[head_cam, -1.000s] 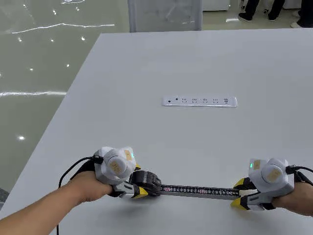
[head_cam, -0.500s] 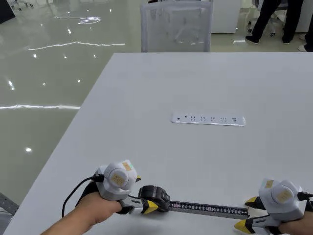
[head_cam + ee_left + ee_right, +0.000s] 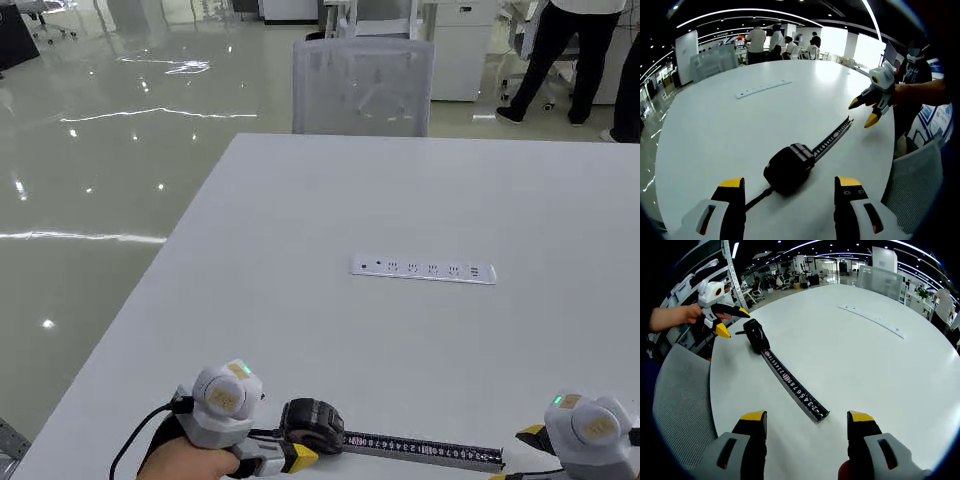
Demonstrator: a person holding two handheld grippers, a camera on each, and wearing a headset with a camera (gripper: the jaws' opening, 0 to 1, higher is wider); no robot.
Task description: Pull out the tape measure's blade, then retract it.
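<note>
Left gripper view: left gripper (image 3: pixel 790 182) gapes empty behind the case (image 3: pixel 790 167); right gripper (image 3: pixel 807 416) gapes empty too. The blade (image 3: pixel 792 385) looks stiff, springy, thin-edged; grip its tip

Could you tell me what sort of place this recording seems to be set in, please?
Probably an open-plan office: a large white table with a power strip, a mesh chair beside it, and people standing beyond.

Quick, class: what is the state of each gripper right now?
Left gripper: open, tape measure just ahead, not gripped.
Right gripper: open, blade tip ahead, not gripped.
</note>
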